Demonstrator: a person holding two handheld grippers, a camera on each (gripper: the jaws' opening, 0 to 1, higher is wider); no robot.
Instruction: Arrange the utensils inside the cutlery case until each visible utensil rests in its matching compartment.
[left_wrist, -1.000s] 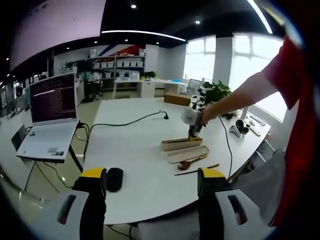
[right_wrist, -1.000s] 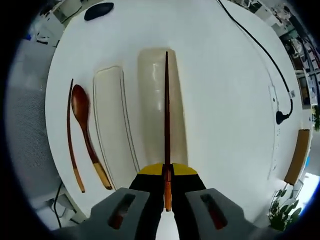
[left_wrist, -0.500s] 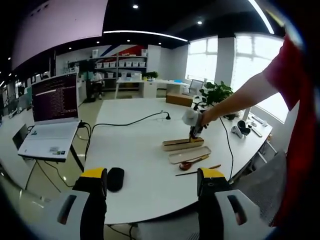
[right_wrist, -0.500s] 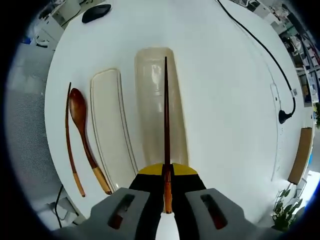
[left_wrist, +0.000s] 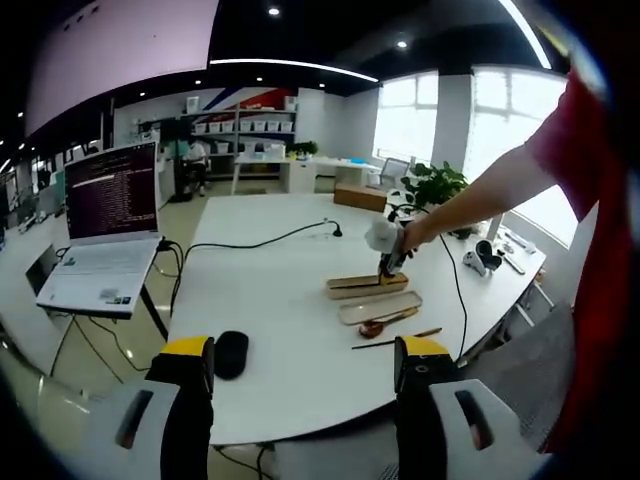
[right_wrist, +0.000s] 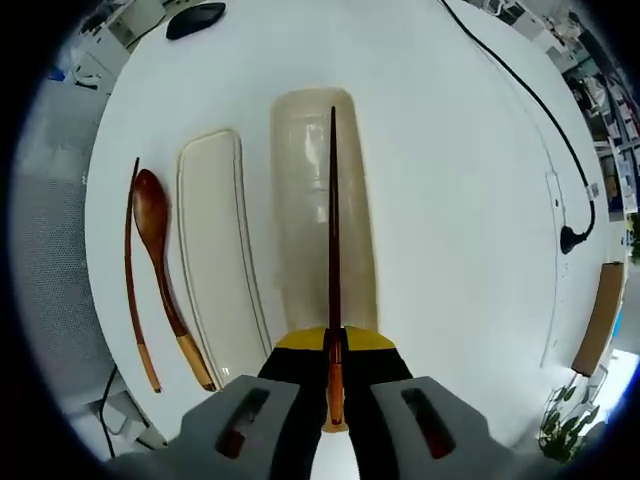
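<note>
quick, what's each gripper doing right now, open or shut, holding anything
Left gripper: open, holding nothing.
Right gripper: shut on a chopstick, held over the cutlery case.

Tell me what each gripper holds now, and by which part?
The right gripper holds a chopstick by its light-coloured handle end, above the cutlery case. The left gripper holds nothing.

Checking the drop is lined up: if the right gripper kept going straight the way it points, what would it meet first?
Probably the open case: the chopstick in the right gripper points along it, though depth is unclear.
</note>
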